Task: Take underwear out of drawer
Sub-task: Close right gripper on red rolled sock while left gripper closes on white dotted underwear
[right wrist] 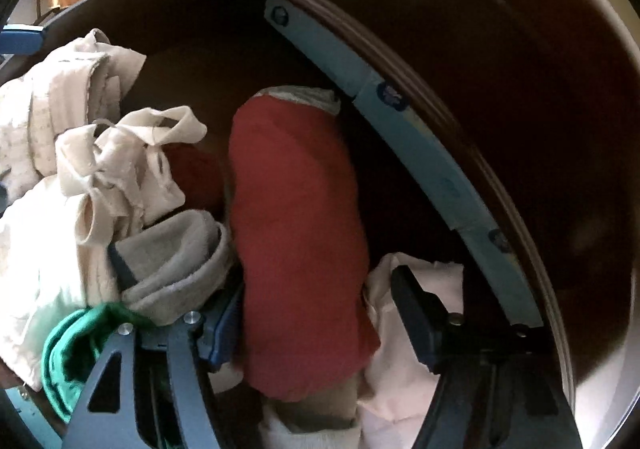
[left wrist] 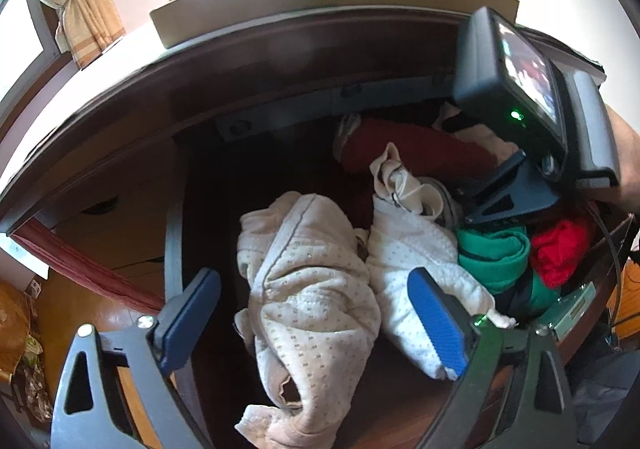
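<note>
The open drawer (left wrist: 176, 249) holds a heap of clothes. A cream dotted garment (left wrist: 312, 297) lies under and between the fingers of my open left gripper (left wrist: 316, 313). My right gripper (right wrist: 316, 313) reaches into the back of the drawer, and its body shows in the left wrist view (left wrist: 520, 97). Its jaws stand open around a rolled red piece of underwear (right wrist: 296, 233), also seen in the left wrist view (left wrist: 408, 145). A pale pink cloth (right wrist: 404, 361) lies by its right finger.
Grey socks (right wrist: 176, 261), cream straps (right wrist: 132, 153), a green garment (left wrist: 496, 261) and a bright red cloth (left wrist: 560, 253) fill the drawer's right side. The drawer's metal rail (right wrist: 416, 145) runs along its back. A wooden floor (left wrist: 80, 321) lies to the left.
</note>
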### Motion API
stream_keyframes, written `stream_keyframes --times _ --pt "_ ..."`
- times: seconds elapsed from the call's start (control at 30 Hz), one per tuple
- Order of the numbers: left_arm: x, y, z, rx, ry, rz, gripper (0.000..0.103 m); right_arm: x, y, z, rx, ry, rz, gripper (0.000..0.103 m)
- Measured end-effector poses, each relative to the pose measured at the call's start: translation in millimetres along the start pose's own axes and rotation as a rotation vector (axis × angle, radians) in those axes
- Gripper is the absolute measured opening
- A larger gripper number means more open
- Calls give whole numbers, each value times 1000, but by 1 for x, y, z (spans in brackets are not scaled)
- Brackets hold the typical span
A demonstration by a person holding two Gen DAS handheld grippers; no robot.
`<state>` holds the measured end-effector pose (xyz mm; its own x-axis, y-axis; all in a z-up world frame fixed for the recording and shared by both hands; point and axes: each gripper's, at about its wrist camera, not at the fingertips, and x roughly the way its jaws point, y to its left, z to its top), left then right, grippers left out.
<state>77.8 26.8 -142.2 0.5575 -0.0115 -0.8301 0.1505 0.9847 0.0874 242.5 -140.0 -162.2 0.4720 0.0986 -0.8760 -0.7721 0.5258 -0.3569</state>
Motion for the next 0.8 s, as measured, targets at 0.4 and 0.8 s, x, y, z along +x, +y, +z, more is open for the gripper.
stream_keyframes --times 0.4,0.8 --pt "0 1 1 2 7 -15 96 3 5 -19 4 -10 94 38" --pt "-1 1 1 21 9 -21 96 -36 -10 -48 45 -60 107 27"
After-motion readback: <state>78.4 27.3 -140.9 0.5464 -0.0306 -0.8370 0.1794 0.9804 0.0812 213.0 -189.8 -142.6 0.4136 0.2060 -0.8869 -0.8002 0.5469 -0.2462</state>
